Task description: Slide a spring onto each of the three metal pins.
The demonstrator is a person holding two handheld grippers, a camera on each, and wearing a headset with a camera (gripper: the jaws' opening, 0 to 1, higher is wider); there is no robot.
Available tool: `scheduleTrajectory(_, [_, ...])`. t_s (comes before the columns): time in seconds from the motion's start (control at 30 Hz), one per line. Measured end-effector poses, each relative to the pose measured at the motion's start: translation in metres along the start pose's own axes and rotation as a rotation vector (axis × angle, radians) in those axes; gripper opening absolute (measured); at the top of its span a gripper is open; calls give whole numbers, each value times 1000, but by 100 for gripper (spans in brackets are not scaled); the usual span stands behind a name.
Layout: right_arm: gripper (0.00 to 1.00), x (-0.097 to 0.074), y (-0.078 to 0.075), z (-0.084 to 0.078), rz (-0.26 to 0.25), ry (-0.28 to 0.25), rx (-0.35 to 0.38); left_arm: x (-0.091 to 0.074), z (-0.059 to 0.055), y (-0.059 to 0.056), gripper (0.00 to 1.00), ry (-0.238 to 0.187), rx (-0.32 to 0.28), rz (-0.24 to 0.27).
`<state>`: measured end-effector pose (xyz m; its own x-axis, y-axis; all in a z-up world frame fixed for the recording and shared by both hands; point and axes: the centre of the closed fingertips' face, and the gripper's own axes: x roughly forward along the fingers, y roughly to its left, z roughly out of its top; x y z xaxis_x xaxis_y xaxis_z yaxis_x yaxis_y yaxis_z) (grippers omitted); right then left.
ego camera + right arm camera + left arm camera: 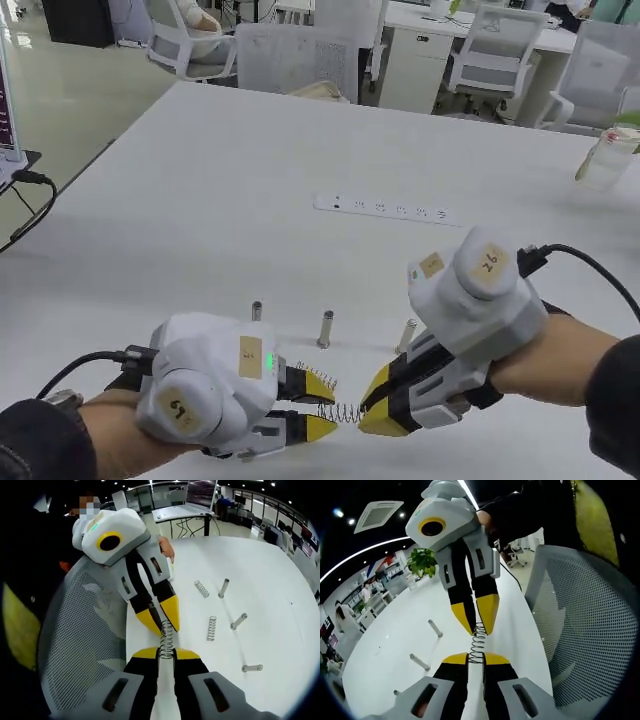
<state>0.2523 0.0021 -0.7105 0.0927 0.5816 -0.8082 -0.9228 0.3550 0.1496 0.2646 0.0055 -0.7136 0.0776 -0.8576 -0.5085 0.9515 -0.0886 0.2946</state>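
Observation:
A small coil spring (pixel 345 411) hangs above the white table, stretched between my two grippers. My left gripper (pixel 320 406) is shut on its left end and my right gripper (pixel 372 405) is shut on its right end. Along my left jaws, the spring (pixel 477 642) runs from my left gripper (pixel 476 658) up to the right gripper (pixel 478 622). Along my right jaws, the spring (pixel 166 639) joins my right gripper (pixel 166 653) to the left gripper (pixel 163 619). Three bare metal pins (pixel 257 310), (pixel 325 328), (pixel 408 335) stand just beyond the grippers. Two loose springs (pixel 201 588), (pixel 212 628) lie near the pins (pixel 223 588).
A white power strip (pixel 385 209) lies across the middle of the table (pixel 200 180). A clear container (pixel 608 160) stands at the far right edge. Office chairs (pixel 290 60) and desks stand behind the table. A black cable (pixel 30 200) runs off the left side.

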Motion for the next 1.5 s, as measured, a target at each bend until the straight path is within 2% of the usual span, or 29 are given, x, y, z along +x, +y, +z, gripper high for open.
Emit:
scheduleTrajectory(0.23, [8, -5, -3, 6, -6, -53, -1, -3, 1, 5, 2, -26, -70, 10])
scheduleTrajectory(0.4, [9, -8, -6, 15, -5, -140, 40, -6, 3, 9, 2, -69, -158, 25])
scheduleTrajectory(0.5, [9, -10, -8, 20, -10, -186, 55, -9, 4, 12, 2, -85, -184, 31])
scheduleTrajectory(0.7, [10, -13, -11, 26, -13, -228, 76, -11, 5, 17, 2, -109, -234, 43])
scheduleTrajectory(0.73, [11, -14, -11, 30, -11, -252, 87, -11, 12, 16, 2, -151, -259, 37])
scheduleTrajectory(0.77, [11, -14, -10, 31, -2, -261, 97, -12, 13, 17, 2, -155, -267, 39])
scheduleTrajectory(0.8, [11, -13, -10, 32, -2, -262, 98, -12, 12, 17, 2, -147, -258, 45])
scheduleTrajectory(1.03, [11, -11, -9, 34, 3, -275, 97, -13, 15, 16, 2, -158, -267, 47])
scheduleTrajectory(1.27, [11, -14, -11, 37, 18, -328, 151, -15, 17, 19, 2, -177, -292, 56])
scheduleTrajectory(1.33, [12, -16, -9, 41, 36, -357, 178, -15, 19, 19, 2, -186, -293, 54])
scheduleTrajectory(1.5, [11, -13, -8, 40, 38, -340, 173, -14, 20, 17, 2, -185, -284, 52])
